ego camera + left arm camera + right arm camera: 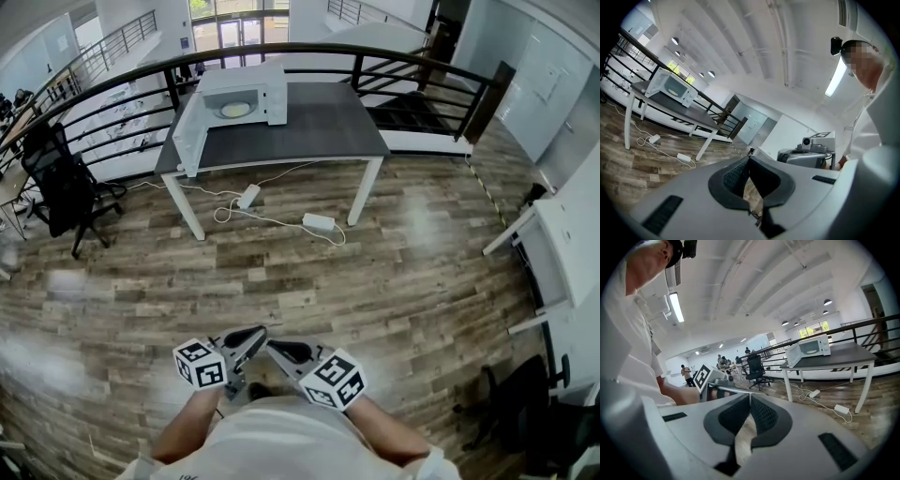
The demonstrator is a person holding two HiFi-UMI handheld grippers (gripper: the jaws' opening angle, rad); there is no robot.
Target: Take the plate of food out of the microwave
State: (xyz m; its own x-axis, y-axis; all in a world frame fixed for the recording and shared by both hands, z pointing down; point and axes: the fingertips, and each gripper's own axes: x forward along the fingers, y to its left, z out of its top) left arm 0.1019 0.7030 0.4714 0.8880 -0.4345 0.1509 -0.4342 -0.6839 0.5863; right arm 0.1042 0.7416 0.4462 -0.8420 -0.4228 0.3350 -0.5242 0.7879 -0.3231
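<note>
Standing well back from the tabletop [319,131]: left gripper [249,337] and right gripper [283,349] sit low at 6 o'clock, both jaws shut tight and holding nothing. Microwave [246,94] is at 12 o'clock, door [188,134] open, plate of food [234,110] inside.

- Risks: floor cables [272,221] could snag the approach; unopened jaws would shove the plate.
- Food too small to identify; plate rim partly hidden.

Ahead of the white short-sleeved shirt [281,439], the left gripper [259,332] and right gripper [274,346] are pale grey with black ribbed pads [765,414] (each bears a white cube [201,364] printed with black square markers)
</note>
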